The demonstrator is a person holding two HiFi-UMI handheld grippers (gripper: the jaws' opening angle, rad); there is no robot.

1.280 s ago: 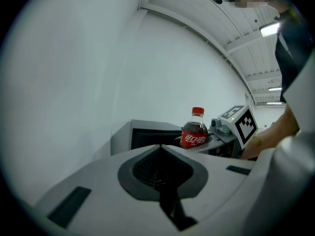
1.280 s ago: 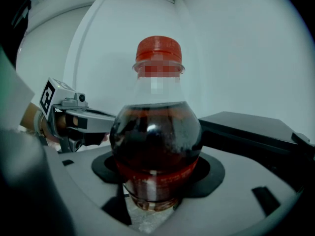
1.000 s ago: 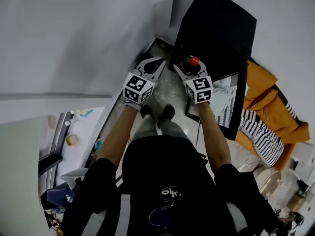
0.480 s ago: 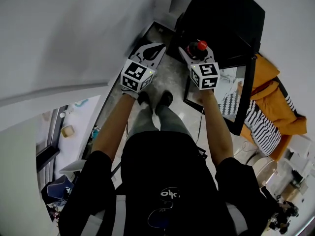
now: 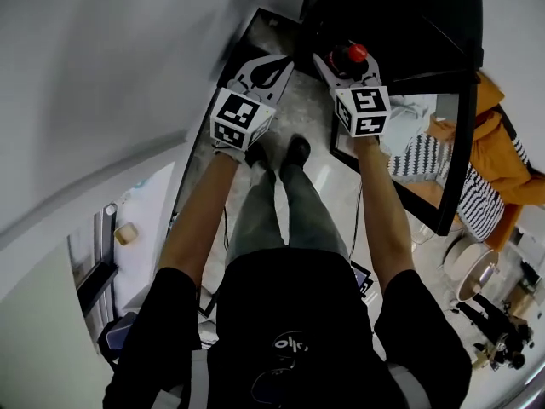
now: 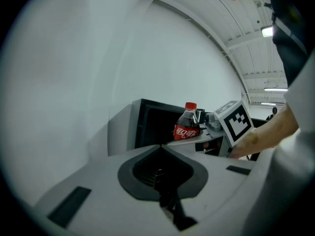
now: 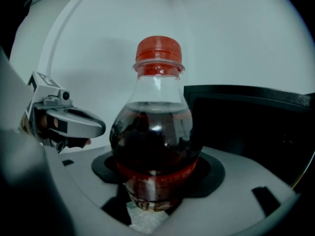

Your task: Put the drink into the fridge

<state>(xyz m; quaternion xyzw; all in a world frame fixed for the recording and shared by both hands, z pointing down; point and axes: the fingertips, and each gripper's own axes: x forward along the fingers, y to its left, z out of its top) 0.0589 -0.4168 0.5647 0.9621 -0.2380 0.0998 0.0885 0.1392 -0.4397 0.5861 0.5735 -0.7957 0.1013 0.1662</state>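
Observation:
A cola bottle (image 7: 156, 132) with a red cap and red label stands upright between the jaws of my right gripper (image 7: 156, 191), which is shut on its lower body. In the head view the bottle (image 5: 352, 55) and right gripper (image 5: 343, 65) hang just in front of the black fridge (image 5: 400, 15). My left gripper (image 5: 278, 65) is level with it on the left, jaws shut with nothing in them. The left gripper view looks over its own closed jaws at the bottle (image 6: 187, 127) and the fridge's dark front (image 6: 152, 127). Whether the fridge is open I cannot tell.
A white wall (image 5: 102, 75) runs along the left. The person's legs and shoes (image 5: 296, 152) stand on a glossy floor below the grippers. Orange and striped cloth (image 5: 498, 156) lies right of the fridge's black panel (image 5: 451, 160), with pots (image 5: 477, 267) on the floor nearer me.
Both grippers have moved forward toward the fridge, the bottle staying in the right one. The fridge now looms closer at the top of the head view, and the person has stepped on.

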